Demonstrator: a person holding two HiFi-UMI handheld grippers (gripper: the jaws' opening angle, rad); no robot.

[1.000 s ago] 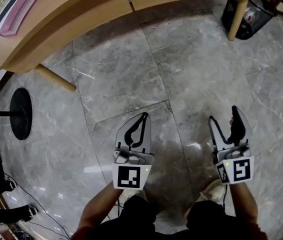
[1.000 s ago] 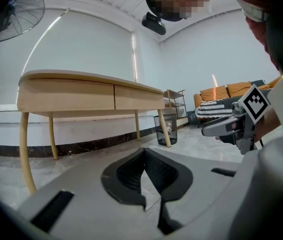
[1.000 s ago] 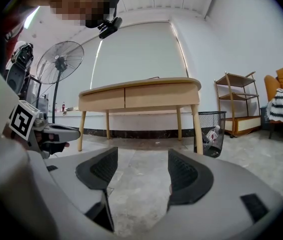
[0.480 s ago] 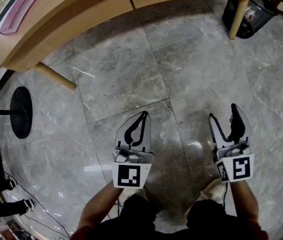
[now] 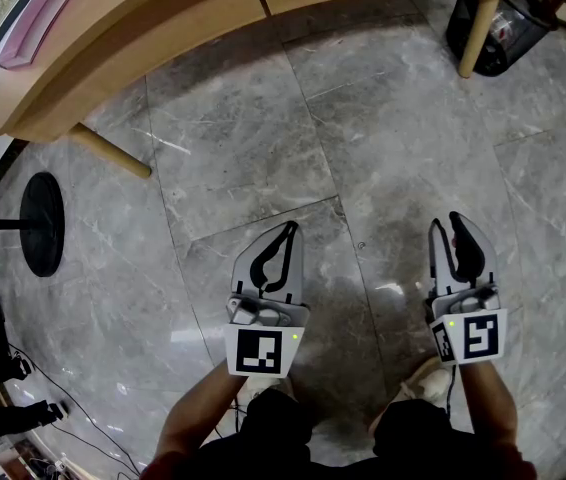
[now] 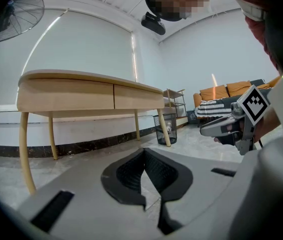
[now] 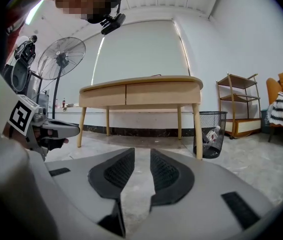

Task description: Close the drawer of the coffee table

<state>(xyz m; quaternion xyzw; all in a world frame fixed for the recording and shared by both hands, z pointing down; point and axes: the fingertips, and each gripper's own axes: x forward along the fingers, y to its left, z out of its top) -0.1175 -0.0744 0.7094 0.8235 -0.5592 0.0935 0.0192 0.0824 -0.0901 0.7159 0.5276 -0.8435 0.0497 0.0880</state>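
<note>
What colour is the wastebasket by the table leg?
Black wire mesh: the wastebasket shows clearest in the right gripper view.

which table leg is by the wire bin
The leg at the head view's right, beside the black mesh wastebasket; the other leg stands near the fan base.

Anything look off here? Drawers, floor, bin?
Nothing stands out. Both drawer fronts of the table sit flush, none pulled out; the wire bin stands upright by a table leg, and the marble floor shows no spill.
</note>
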